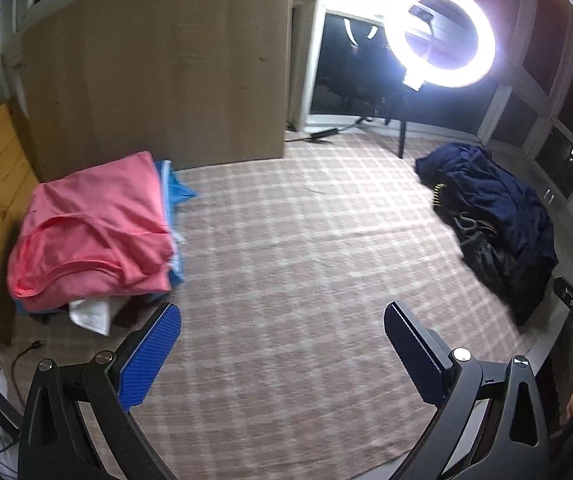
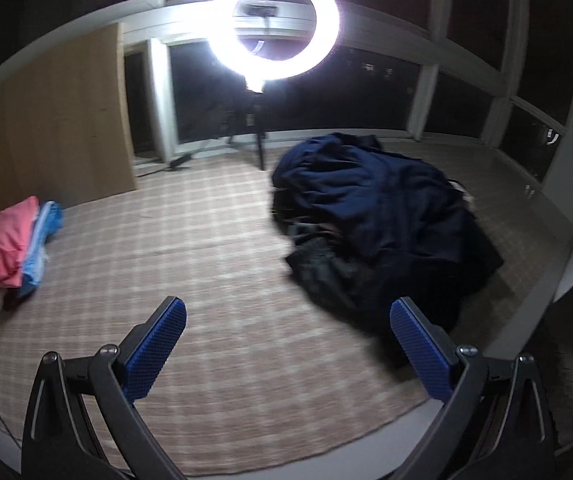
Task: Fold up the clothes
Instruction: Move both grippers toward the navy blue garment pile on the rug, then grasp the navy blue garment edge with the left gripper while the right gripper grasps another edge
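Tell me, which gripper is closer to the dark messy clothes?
Probably the right gripper: the navy clothes heap lies just ahead of it. The left gripper, also open, faces bare rug.

Folded stack of clothes (image 1: 94, 236) on the rug (image 1: 286, 260) at left, before a leaning board (image 1: 158, 80), unfolded heap of clothes (image 1: 490, 216) well apart at right, ring light (image 1: 440, 34) standing behind, between them, windows (image 2: 462, 92) beyond.

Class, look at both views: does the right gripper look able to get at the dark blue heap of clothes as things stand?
Probably yes. The right gripper is open and empty, and the dark blue heap lies just ahead and to its right on the checked mat, with only bare mat between them and nothing on top.
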A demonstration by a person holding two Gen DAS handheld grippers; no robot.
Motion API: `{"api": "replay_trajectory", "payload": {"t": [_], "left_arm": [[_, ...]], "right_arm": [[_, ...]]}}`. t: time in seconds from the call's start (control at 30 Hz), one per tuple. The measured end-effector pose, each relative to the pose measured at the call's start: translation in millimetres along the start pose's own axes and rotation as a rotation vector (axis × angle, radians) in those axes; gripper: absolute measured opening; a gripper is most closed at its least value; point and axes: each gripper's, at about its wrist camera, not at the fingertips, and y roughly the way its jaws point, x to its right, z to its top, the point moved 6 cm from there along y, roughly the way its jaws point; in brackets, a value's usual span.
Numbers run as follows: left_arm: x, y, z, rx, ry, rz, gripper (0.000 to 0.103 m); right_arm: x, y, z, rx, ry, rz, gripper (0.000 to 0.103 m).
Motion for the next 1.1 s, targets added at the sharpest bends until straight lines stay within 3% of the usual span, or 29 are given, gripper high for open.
{"api": "replay_trajectory", "payload": {"t": [0.13, 0.3, 0.47, 0.77, 0.9, 1.0, 1.1], "left_arm": [[38, 4, 13, 0.021, 0.025, 0.006, 0.102], [87, 5, 36, 0.089, 0.019, -0.024, 0.102], [141, 6, 67, 0.137, 0.010, 0.057, 0.102], [210, 26, 91, 0.142, -0.020, 0.134, 0.102], [231, 29, 108, 0.177, -0.050, 0.092, 0.102], [241, 34, 119, 0.203, -0.114, 0.014, 0.102], [250, 46, 127, 0.182, -0.174, -0.068, 0.102]], "right_arm": [[43, 9, 6, 0.008, 0.009, -0.027, 0.103], [94, 24, 32, 0.051, -0.004, 0.013, 0.103], [141, 40, 59, 0.085, -0.033, 0.039, 0.103], [207, 72, 93, 0.130, -0.028, 0.136, 0.103], [234, 80, 108, 0.155, 0.021, 0.180, 0.103], [250, 88, 117, 0.147, 0.017, 0.155, 0.103], [263, 100, 125, 0.128, -0.005, 0.123, 0.103]]}}
